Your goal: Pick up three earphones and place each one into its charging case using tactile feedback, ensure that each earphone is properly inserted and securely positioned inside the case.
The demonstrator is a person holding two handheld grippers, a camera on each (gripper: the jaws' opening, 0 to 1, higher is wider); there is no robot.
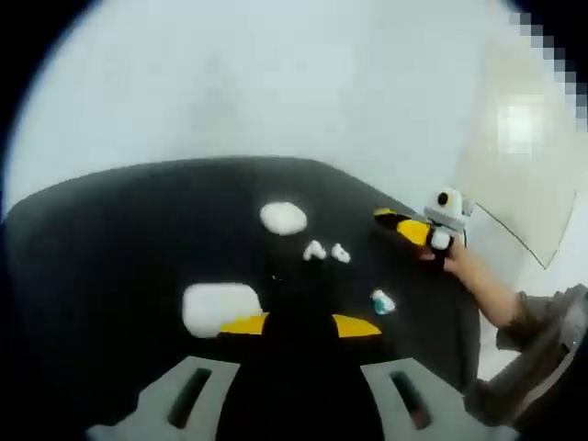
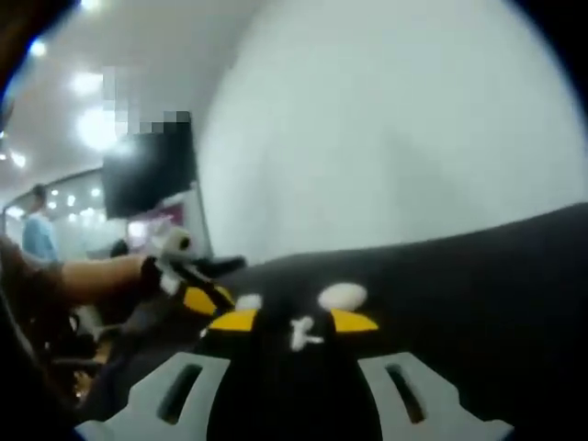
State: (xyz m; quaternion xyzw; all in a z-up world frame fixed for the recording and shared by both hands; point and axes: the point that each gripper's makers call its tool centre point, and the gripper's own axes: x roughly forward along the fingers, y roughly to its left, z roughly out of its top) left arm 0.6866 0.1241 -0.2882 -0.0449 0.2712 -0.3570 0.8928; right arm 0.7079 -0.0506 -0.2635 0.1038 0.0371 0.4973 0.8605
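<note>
On the black table [image 1: 110, 239] lie two white earphones [image 1: 327, 252] side by side, with a third, bluish-white earphone [image 1: 382, 300] nearer and to the right. A rounded white case [image 1: 283, 217] sits beyond them, and a bigger white case [image 1: 220, 307] lies just ahead of my left jaw tip. My left gripper [image 1: 300, 325] is open and holds nothing. My right gripper [image 2: 294, 322] is open too. A white earphone [image 2: 301, 333] shows between its yellow tips; whether it touches them I cannot tell. A white case [image 2: 343, 295] lies beyond it.
A hand holds the right gripper [image 1: 412, 228] over the table's right side. The left gripper [image 2: 209, 283] comes in from the left, also held by a hand. The table's far edge [image 1: 230, 162] meets a pale wall. A person [image 2: 39, 234] stands far off.
</note>
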